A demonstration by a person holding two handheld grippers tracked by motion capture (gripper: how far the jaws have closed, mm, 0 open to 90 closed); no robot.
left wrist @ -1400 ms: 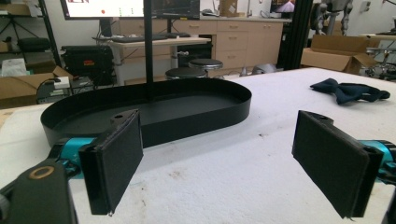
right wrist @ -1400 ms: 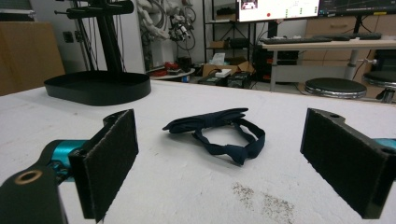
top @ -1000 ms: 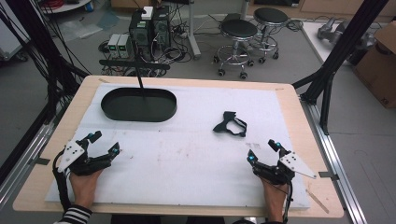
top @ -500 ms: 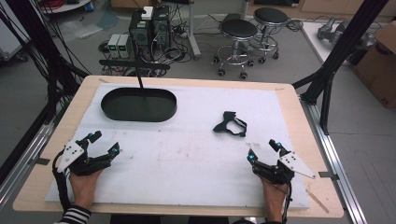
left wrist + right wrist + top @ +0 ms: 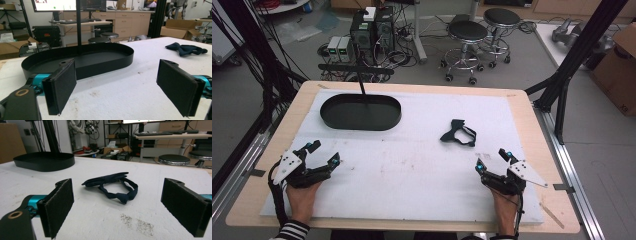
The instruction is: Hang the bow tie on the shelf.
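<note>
Nothing moved since earlier look. Left claw (image 5: 323, 153) and right claw (image 5: 493, 160) stayed wide open, holding nothing. Bow tie (image 5: 458, 133) lay on bench (image 5: 412, 165), just ahead of right claw. Pick-up not started.

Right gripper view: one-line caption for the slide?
Open right gripper faces a dark bow tie lying on the white table cover, black oval tray beyond.
</note>
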